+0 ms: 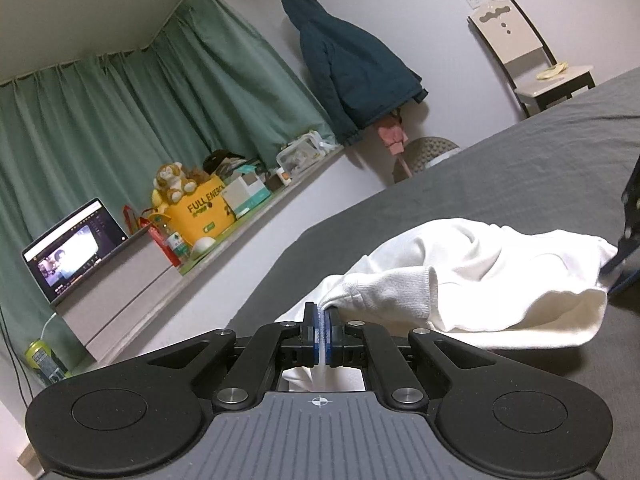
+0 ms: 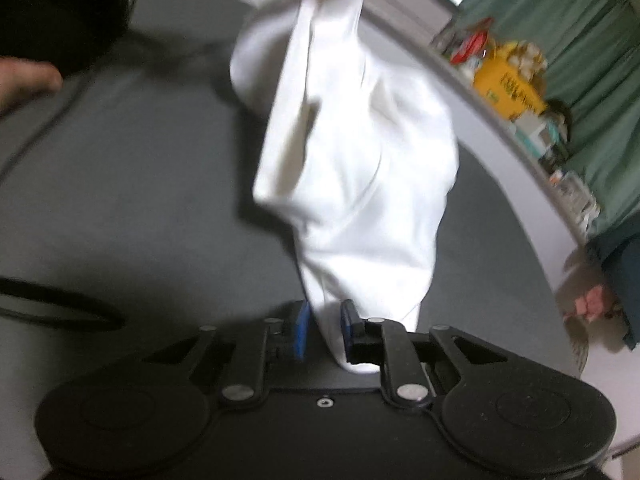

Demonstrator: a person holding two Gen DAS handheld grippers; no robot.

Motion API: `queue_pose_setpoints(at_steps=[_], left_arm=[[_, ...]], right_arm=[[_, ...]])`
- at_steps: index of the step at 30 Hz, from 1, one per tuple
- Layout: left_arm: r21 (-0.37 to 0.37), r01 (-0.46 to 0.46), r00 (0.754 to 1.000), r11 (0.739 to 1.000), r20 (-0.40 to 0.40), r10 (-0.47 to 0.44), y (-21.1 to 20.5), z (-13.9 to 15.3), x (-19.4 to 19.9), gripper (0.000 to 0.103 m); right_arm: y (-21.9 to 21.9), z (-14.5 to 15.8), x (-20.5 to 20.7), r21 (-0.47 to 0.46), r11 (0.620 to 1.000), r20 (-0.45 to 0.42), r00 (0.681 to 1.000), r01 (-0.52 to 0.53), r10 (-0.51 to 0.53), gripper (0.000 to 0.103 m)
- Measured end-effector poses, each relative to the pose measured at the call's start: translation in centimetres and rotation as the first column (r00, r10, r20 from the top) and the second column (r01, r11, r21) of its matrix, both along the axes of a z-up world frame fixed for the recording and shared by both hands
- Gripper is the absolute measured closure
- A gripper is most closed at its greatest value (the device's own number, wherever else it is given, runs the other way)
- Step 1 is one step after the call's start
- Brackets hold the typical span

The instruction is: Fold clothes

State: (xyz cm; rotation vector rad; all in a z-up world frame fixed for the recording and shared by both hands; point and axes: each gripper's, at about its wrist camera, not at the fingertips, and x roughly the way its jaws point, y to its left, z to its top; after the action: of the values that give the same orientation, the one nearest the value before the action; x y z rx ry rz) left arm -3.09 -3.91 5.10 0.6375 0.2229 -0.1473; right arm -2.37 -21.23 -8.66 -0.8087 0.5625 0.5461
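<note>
1. Left gripper [image 1: 322,316]: closed on a corner of the white garment [image 1: 460,280]; a thin fold of white cloth is pinched between the blue pads and passes down behind them.
2. White garment: lies bunched on the grey bed [image 1: 520,168], stretched between the two grippers. In the left wrist view a ribbed cuff sits just beyond the left gripper, and the far end of the cloth reaches the right gripper [image 1: 628,248] at the picture's right edge.
3. Right gripper [image 2: 326,326]: the jaws stand slightly apart, with a narrow end of the white garment [image 2: 352,152] running between the blue pads. The right pad lies against the cloth; a small gap shows beside the left pad. The view is motion-blurred, so a firm pinch cannot be confirmed.
4. Right wrist view: the garment rises away from the gripper in a loose, twisted column above the grey bed [image 2: 120,200]; a hand [image 2: 24,80] shows at the left edge.
5. Surroundings, left wrist view: green curtain [image 1: 100,120], open laptop [image 1: 76,248], yellow box [image 1: 200,212] with a plush toy on a ledge, dark jacket [image 1: 352,64] hung on the wall, chair [image 1: 528,52].
</note>
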Motion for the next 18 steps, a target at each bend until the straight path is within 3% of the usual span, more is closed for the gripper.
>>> queue_pose_setpoints(at_steps=[2,5,8,11,12,14,18], left_arm=[[0.004,0.000,1.000,1.000,0.000,0.000,0.0,0.0,0.1,0.100],[0.011,0.001,1.000,1.000,0.000,-0.001,0.0,-0.1,0.2,0.100],[0.007,0.001,1.000,1.000,0.000,-0.001,0.1,0.0,0.2,0.100],[0.006,0.002,1.000,1.000,0.000,-0.002,0.0,0.0,0.3,0.100],[0.008,0.004,1.000,1.000,-0.001,-0.004,0.0,-0.1,0.3,0.100],[0.013,0.006,1.000,1.000,-0.001,-0.006,-0.1,-0.1,0.3,0.100],[0.012,0.007,1.000,1.000,0.001,-0.007,0.0,-0.1,0.3,0.100]], right_arm=[[-0.3,0.4,0.6,0.055,0.998,-0.032,0.999,0.017,-0.015,0.101],[-1.2,1.5,0.9,0.132,0.991,-0.111,0.994,0.001,0.014,0.101],[-2.3,2.4,-0.2,0.137,0.989,-0.201,0.976,-0.061,0.088,0.102],[-3.2,2.7,-1.0,0.143,0.988,-0.248,0.965,-0.050,0.085,0.102],[-3.3,2.9,-1.2,0.141,0.989,-0.216,0.973,-0.047,0.077,0.102],[-3.0,3.2,-1.5,0.125,0.991,-0.121,0.991,-0.043,0.059,0.084],[-1.1,2.7,-1.5,0.076,0.996,0.004,0.999,-0.050,0.050,0.082]])
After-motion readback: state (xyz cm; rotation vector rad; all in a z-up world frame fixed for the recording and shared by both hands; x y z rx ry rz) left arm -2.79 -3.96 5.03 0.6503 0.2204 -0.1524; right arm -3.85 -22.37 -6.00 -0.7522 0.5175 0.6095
